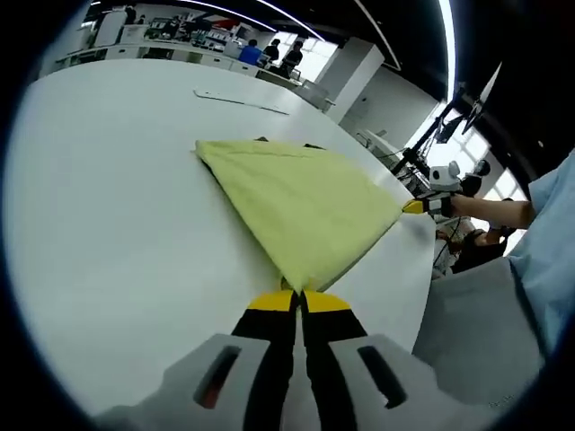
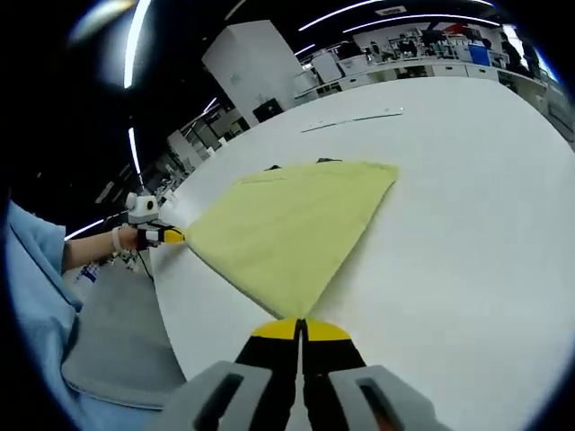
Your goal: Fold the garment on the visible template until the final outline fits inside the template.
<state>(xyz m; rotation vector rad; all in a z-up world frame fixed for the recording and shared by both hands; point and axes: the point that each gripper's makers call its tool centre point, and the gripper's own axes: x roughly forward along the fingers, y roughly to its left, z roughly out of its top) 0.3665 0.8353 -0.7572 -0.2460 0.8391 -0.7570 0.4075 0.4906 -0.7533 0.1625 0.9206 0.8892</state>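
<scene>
White table [image 1: 117, 224]: large, rounded edge, fills most of both views. Thin pale strip lies on it at 12 o'clock beyond the cloth in the left gripper view; cannot tell if it is part of the template.

Yellow-green garment [image 1: 296, 202]: lies flat on the table, spread from centre toward 3 o'clock in the left gripper view; in the right gripper view [image 2: 287, 224] it runs from centre toward 9 o'clock. A dark sliver peeks out at its far edge, likely the template underneath; mostly hidden.

Left gripper [image 1: 299, 296]: jaws together, clamped on the near corner of the garment at 6 o'clock. Also seen at 9 o'clock in the right gripper view [image 2: 171, 235].

Right gripper [image 2: 300, 325]: jaws together, pinching the other near corner at 6 o'clock; appears at 3 o'clock in the left gripper view [image 1: 415, 206].

Judgement: near edge is held at both corners, ready for a fold. To do it well, keep the edge taut, lift both corners evenly, carry them toward the far edge in parallel, set down aligned, release only when the cloth lies flat.
</scene>
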